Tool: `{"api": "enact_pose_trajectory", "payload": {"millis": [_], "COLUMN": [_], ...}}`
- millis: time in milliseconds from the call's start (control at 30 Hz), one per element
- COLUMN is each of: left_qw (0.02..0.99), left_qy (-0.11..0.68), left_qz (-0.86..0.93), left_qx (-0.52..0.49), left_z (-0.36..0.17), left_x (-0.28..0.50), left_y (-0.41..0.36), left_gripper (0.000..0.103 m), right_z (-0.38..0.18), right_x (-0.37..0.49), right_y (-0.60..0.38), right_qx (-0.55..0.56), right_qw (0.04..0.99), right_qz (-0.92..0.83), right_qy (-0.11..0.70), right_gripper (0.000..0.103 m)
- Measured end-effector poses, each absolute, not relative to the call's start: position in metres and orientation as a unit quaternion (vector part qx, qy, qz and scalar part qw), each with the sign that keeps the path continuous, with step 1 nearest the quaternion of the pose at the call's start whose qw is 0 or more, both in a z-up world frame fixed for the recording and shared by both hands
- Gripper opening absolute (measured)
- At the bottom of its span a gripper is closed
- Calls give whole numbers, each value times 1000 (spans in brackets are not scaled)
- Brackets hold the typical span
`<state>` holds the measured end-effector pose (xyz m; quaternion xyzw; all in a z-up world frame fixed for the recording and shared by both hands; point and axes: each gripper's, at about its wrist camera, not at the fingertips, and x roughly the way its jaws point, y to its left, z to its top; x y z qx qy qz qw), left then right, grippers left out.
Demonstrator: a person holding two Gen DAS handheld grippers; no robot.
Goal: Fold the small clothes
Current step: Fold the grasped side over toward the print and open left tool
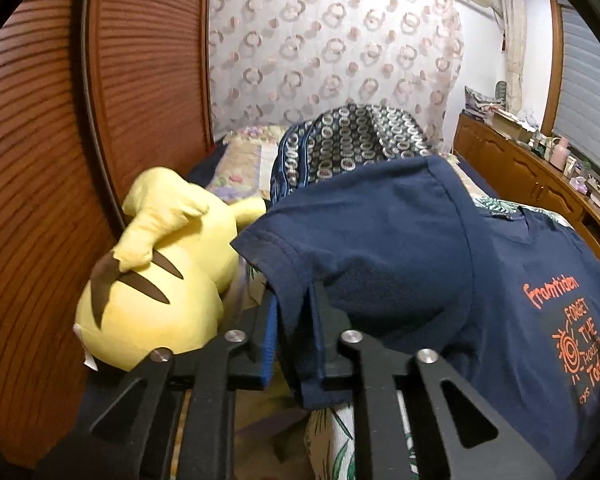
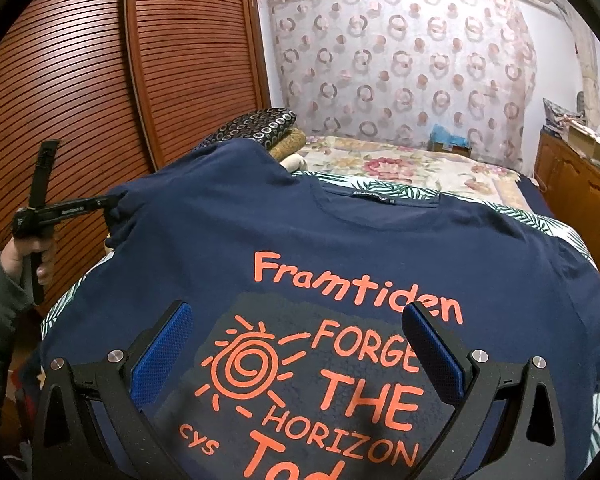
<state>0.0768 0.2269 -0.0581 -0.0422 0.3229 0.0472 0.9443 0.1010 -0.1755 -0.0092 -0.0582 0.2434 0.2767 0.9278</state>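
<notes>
- Left wrist view: the left gripper [image 1: 296, 320] is pinched on the hem of the sleeve [image 1: 340, 240] of the navy shirt [image 1: 520, 280], lifting it off the bed [image 1: 332, 440]. A yellow plush [image 1: 160, 280] lies just beside it.
- Right wrist view: the right gripper [image 2: 296, 344] stands wide apart over the shirt's [image 2: 380, 240] orange print [image 2: 312, 380], holding nothing. A hand [image 2: 28, 252] holds the left gripper [image 2: 114, 202] at the sleeve.

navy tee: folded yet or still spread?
Spread: navy tee lies print-up across the bed; only its sleeve is pinched in the left tongs.
</notes>
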Motion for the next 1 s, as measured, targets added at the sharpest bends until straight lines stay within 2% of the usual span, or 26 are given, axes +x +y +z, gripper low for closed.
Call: {"api": "enact_pose_trajectory", "payload": {"millis": [67,367,667,933,1000], "left_qw": [947,956,968,960,960], "left_qy": [315,290,245,248,248], "left_qz": [49,30,-57,-126,-120], "left_qx": [-33,5,4,33,42], "left_z": [-54,-41,18,26,23], "left_x": [71,59,81,99,98], "left_y": [221,188,140,72,66], "left_gripper": [8,4,4,4,10], "right_z": [-9,-12,-5,0,0], "right_x": [102,103,102,98,96], "right_y": [-176,-177,-192,-211,-214], "right_qx": [-55,-52,-42,-33,-32], "right_qw": [928,927,933,939,940], "right_qz": [277,276,265,249,246], "right_qy": [244,248,240,235,235], "right_gripper": [103,103,103,103,103]}}
